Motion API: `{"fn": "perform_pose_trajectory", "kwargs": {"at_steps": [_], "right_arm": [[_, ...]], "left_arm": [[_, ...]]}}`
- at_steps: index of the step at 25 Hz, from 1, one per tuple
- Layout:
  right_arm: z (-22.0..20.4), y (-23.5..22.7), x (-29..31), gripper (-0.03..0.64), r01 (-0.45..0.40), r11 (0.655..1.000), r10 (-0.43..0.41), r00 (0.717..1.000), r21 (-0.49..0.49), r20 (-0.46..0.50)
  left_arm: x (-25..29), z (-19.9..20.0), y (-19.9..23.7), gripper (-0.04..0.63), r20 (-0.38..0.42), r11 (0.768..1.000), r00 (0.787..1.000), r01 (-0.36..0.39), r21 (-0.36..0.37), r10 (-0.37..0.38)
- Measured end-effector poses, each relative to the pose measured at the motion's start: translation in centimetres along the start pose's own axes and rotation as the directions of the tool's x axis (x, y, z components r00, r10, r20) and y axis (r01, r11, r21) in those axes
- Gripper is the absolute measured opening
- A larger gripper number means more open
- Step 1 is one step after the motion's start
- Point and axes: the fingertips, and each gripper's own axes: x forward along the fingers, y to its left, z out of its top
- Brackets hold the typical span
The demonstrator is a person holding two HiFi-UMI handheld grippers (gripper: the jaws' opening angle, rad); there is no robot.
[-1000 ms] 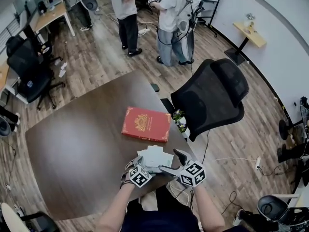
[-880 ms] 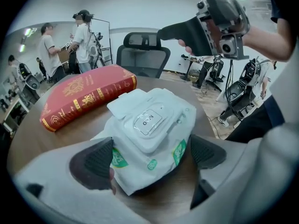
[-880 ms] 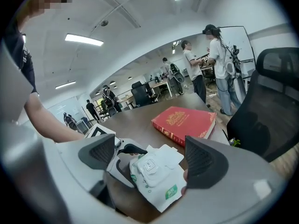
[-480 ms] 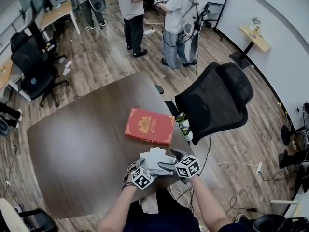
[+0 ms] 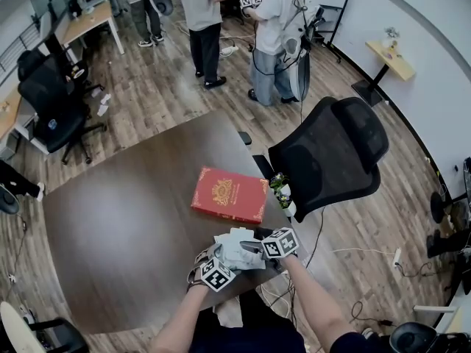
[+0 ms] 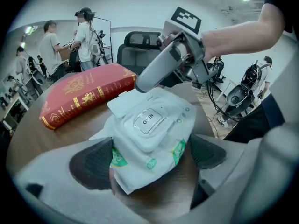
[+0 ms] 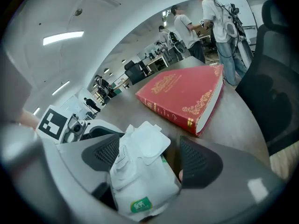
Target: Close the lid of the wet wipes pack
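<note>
brown surface [image 5: 118, 219]. left gripper [image 6: 149, 157] clamps wet wipes pack [image 6: 148, 134] between its pads. right gripper [image 7: 152, 160] half open, jaws just closing, pack's raised lid [image 7: 150, 143] between them. red book [image 5: 229, 194] just beyond.

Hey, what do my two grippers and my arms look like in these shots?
The left gripper and right gripper share a look: pale grey bodies, each with two broad fingers faced with dark, textured oval pads. Each carries a white cube printed with black square markers. The forearms are uncovered. A dark sleeve shows on the right upper arm.
</note>
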Motion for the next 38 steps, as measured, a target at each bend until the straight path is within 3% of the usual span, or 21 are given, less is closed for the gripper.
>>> {"fn": "perform_pose_trajectory", "kwargs": {"at_steps": [9, 15, 20, 38], "right_arm": [[-0.4, -0.4, 1.2, 0.394, -0.043, 0.999, 0.045, 0.997, 0.019, -0.065], [0.0, -0.1, 0.6, 0.28, -0.057, 0.998, 0.057, 0.998, 0.002, -0.036], [1.1, 0.5, -0.2, 0.254, -0.053, 0.997, 0.053, 0.998, -0.048, -0.016], [1.6, 6.7, -3.2, 0.267, -0.184, 0.975, 0.185, 0.983, -0.123, -0.004]], "left_arm": [[0.3, -0.1, 0.0, 0.511, -0.014, 1.0, 1.0, -0.005, 0.011, 0.005], [0.4, -0.4, -0.4, 0.512, -0.026, 1.0, 1.0, 0.006, 0.022, -0.006], [0.3, -0.4, -0.1, 0.512, -0.029, 1.0, 1.0, 0.0, 0.016, 0.0], [0.5, -0.4, -0.1, 0.517, -0.028, 1.0, 1.0, 0.009, 0.008, -0.009]]}}
